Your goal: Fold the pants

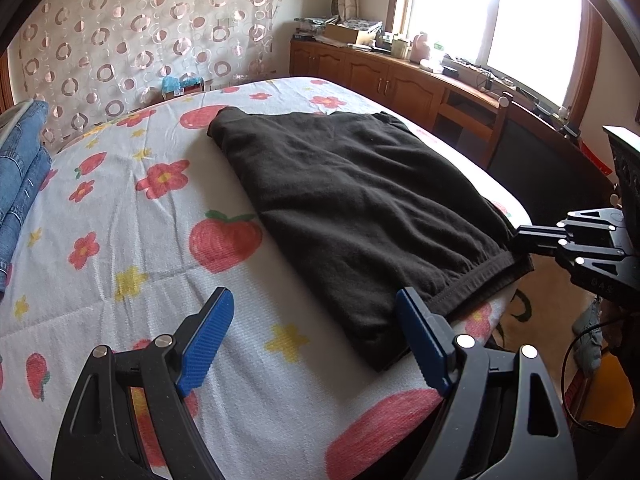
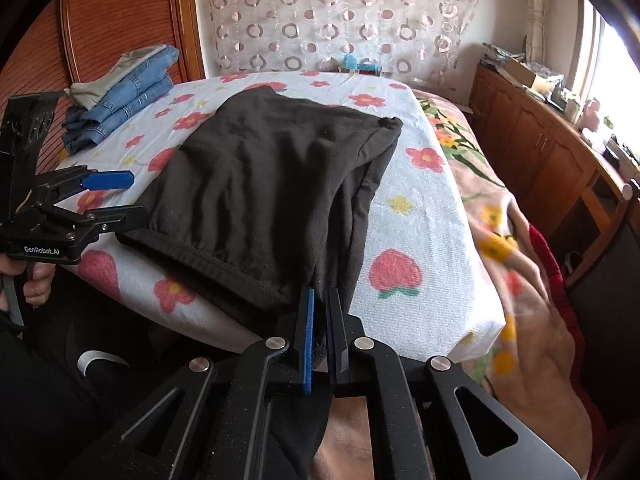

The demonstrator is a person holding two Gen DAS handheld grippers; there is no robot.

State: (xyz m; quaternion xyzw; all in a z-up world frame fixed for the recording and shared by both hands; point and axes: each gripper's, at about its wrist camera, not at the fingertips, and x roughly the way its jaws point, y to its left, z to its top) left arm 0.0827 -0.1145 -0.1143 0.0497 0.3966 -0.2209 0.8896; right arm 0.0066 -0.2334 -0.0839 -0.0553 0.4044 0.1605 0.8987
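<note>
Right gripper (image 2: 320,312) is clamping the near corner of the black pants (image 2: 272,184), jaws pinched down onto a bunch of fabric at the waistband end, right at the bed's near edge. Left gripper (image 1: 316,336) is hovering with jaws wide, nothing between them; its right finger is sitting just beside the other near corner of the hem, not gripping yet.

Pants are lying already folded lengthwise, running from the near edge toward the far end of the bed (image 2: 420,240), roughly mid-width, on the strawberry-print cover. Waistband is partly overhanging the near edge.

Step in hand, as I'm reading it: getting both near corners pinched before carrying the end over for a crosswise fold. To do it well, the left should be closing on the full stack of layers at the hem corner, not just the top one, and both corners should be lifting level so the fold line stays square.

Room: cover beyond the pants toward the far edge is bare, so the fold has landing space. Folded jeans (image 2: 120,96) are stacked at the far left corner, well apart. Right edge is dropping onto a floral blanket (image 2: 500,240); wooden cabinets (image 1: 384,80) are standing beyond it.
</note>
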